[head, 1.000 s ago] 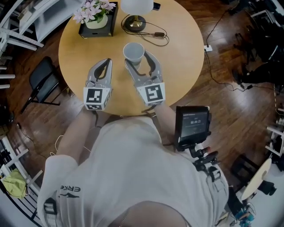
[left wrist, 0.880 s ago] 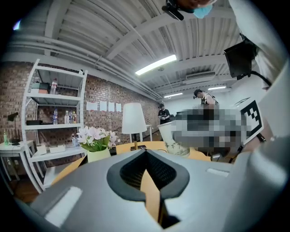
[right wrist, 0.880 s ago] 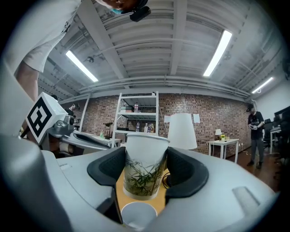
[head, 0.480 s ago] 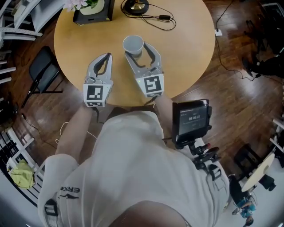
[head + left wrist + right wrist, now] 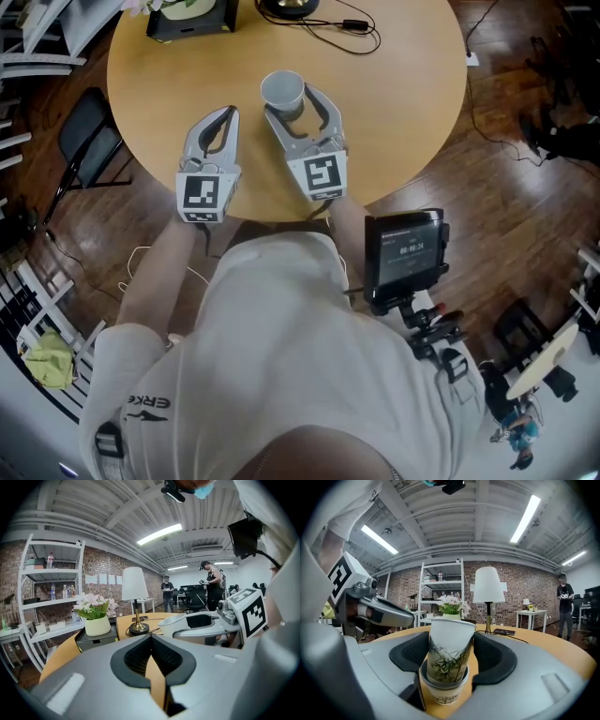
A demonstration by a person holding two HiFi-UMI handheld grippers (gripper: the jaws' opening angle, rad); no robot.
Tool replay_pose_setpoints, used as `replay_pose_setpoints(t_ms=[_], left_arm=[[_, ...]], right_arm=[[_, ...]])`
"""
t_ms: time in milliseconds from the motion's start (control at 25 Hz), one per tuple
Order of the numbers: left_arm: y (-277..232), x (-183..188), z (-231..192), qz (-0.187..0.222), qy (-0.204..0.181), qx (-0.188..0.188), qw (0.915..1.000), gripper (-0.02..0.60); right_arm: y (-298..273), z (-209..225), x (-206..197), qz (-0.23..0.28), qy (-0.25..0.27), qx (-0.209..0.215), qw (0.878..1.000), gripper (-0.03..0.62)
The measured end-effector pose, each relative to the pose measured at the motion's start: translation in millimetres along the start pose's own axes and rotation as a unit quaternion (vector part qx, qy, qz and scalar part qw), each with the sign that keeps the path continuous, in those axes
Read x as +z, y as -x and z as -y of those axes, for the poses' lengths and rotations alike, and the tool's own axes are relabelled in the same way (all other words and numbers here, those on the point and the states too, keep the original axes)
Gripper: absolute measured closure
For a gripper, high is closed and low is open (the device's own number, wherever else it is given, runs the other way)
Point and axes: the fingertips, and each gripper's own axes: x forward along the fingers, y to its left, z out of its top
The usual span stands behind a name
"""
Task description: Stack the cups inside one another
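Note:
Two paper cups with a bamboo print sit nested, the upper cup (image 5: 449,646) leaning a little inside the lower cup (image 5: 442,694). The stack (image 5: 282,90) is upright near the middle of the round wooden table (image 5: 394,112), its base low at the tabletop. My right gripper (image 5: 292,105) (image 5: 450,667) has the stack between its pads, which lie against the upper cup's sides; its jaws have just been opening slightly. My left gripper (image 5: 226,116) (image 5: 151,641) is shut with nothing in it, to the left of the cups.
A lamp (image 5: 134,597) with its cable (image 5: 349,25), and a black box (image 5: 187,21) with potted flowers (image 5: 95,613), stand at the table's far side. A black chair (image 5: 86,142) is left of the table. A screen device (image 5: 405,253) hangs at the person's right side.
Both grippers have sunk toward the tabletop, the right one with the cups between its jaws. The lamp and the flowers have slid to the picture's top edge.

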Motion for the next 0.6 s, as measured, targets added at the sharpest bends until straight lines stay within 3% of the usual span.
replay_pose_setpoints(t_ms=[240, 600], left_arm=[[-4.0, -4.0, 2.8, -0.004, 0.005, -0.003, 1.0, 0.58], [-7.7, -8.5, 7.8, -0.007, 0.012, -0.009, 0.9999, 0.58]], right_arm=[[-0.1, -5.1, -23.3, -0.044, 0.008, 0.006, 0.999, 0.272], [0.9, -7.4, -36.4, -0.066, 0.006, 0.02, 0.998, 0.24]])
